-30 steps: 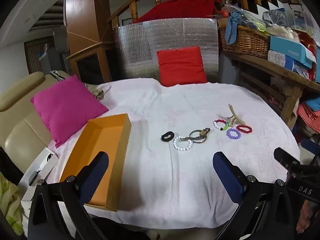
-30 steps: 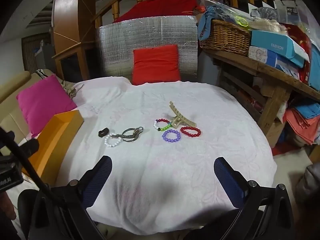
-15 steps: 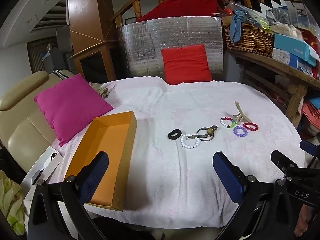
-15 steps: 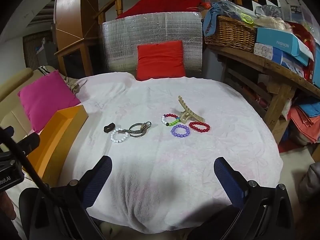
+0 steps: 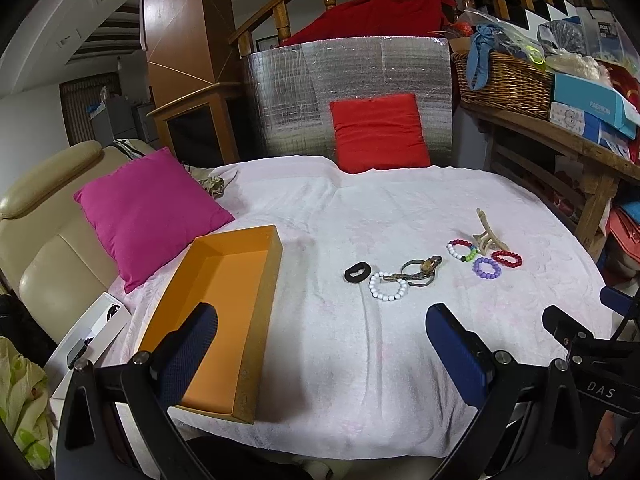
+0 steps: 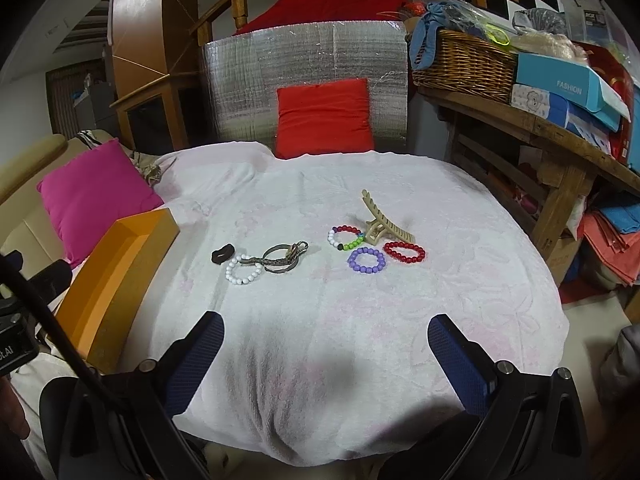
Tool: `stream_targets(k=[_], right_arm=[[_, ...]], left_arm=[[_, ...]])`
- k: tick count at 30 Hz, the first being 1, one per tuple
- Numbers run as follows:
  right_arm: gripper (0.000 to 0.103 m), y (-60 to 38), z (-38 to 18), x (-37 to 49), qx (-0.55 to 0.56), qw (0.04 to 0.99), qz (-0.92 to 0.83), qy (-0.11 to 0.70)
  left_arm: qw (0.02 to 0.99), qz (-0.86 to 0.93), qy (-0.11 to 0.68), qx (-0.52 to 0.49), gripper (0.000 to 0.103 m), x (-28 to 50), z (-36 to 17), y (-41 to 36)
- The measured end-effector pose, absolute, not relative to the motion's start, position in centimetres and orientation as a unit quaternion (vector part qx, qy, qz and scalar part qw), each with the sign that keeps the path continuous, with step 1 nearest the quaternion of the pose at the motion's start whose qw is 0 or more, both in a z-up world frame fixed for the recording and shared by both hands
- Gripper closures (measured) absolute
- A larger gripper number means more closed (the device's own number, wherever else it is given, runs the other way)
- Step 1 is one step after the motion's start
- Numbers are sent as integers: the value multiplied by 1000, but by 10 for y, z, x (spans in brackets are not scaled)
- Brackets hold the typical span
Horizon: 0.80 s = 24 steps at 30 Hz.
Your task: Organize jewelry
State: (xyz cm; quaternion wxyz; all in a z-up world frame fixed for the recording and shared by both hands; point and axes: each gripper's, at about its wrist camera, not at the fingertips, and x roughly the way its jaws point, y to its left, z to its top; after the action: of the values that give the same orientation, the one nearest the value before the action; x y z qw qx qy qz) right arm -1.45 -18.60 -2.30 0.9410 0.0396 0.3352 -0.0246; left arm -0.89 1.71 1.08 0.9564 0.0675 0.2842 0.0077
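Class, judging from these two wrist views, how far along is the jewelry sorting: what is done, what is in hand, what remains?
Done: nothing; the orange box looks empty. In hand: nothing; the left gripper and right gripper are both open, short of the items. Left: the white bracelet, purple bracelet, red bracelet, multicolor bracelet, black ring, metal pieces and hair claw lie on the cloth.

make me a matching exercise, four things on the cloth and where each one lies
Things:
1. black ring
2. hair claw
3. purple bracelet
4. orange box

Places:
A. at the cloth's left edge
B. between the mixed-colour bracelet and the red bracelet, nearer the camera
C. just left of the white bracelet
D. behind the bracelets on the right

Pairs: 1-C, 2-D, 3-B, 4-A
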Motion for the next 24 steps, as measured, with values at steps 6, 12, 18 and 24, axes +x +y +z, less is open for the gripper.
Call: stream_targets(k=[6,12,18,24], right_arm=[[0,-186,-24,-14,42,940,-26,337],[0,-188,-24,-13,45,940,-29,338],[0,-190,-26,-13,51,939,-30,339],[0,-191,-27,-13,54,938,-32,341]], left_arm=[[956,9,287,67,0,-7,11,19],[954,10,290,69,0,-5,9,18],[954,10,290,71,0,-6,7,18],[954,11,291,71,0,-5,4,18]])
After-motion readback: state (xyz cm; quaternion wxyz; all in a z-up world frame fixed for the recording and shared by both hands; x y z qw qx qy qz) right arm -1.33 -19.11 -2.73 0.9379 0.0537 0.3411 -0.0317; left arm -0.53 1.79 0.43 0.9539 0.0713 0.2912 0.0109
